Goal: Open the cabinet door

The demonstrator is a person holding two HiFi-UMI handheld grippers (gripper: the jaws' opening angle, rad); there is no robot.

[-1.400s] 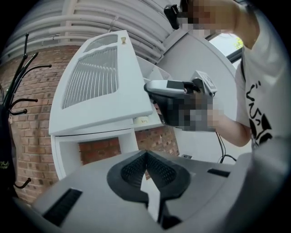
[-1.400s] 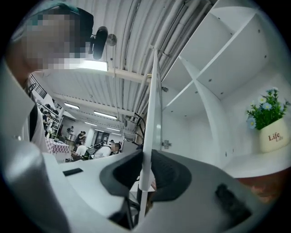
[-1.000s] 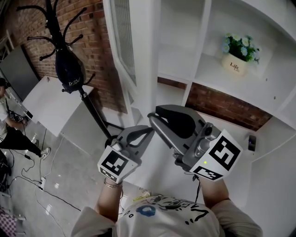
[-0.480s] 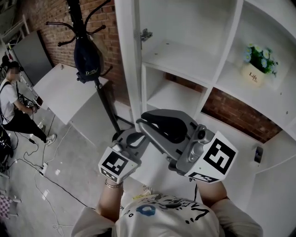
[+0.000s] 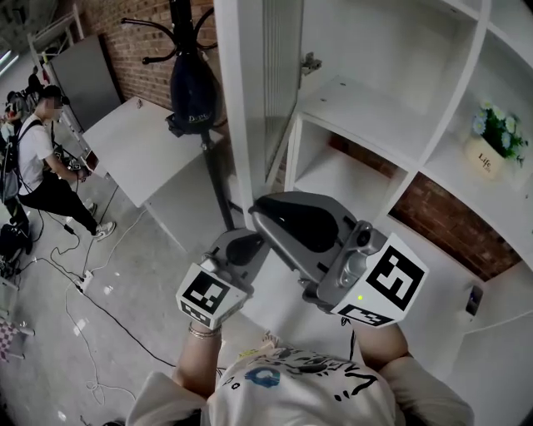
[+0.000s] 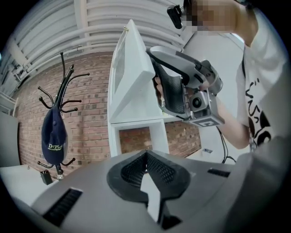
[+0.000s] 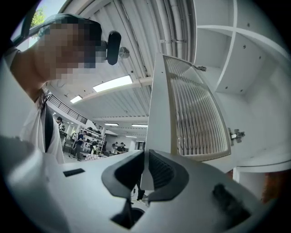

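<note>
since a second ago the door has swung further out from the cabinet, and a hinge inside now shows. the flower pot sits further right in the head view than before.

the cabinet is white with bare shelves, and the flower pot stands on a shelf at the right. a brick wall is behind it. a coat rack with a dark cap stands on the grey floor just left of the door. a white table is further left, and a person stands beside it.

the door has ribbed glass and stands wide open, sticking out toward the person with the grippers.

both grippers are held out in front of the chest and point at the cabinet. the right gripper is higher and tilts up a little. its fingers have just been closing, and they pinch the door's white edge. the left gripper is lower, just beside the right one, and points about level. its fingers are pressed together at the tips with nothing between them. a bracelet is on the left wrist.
</note>
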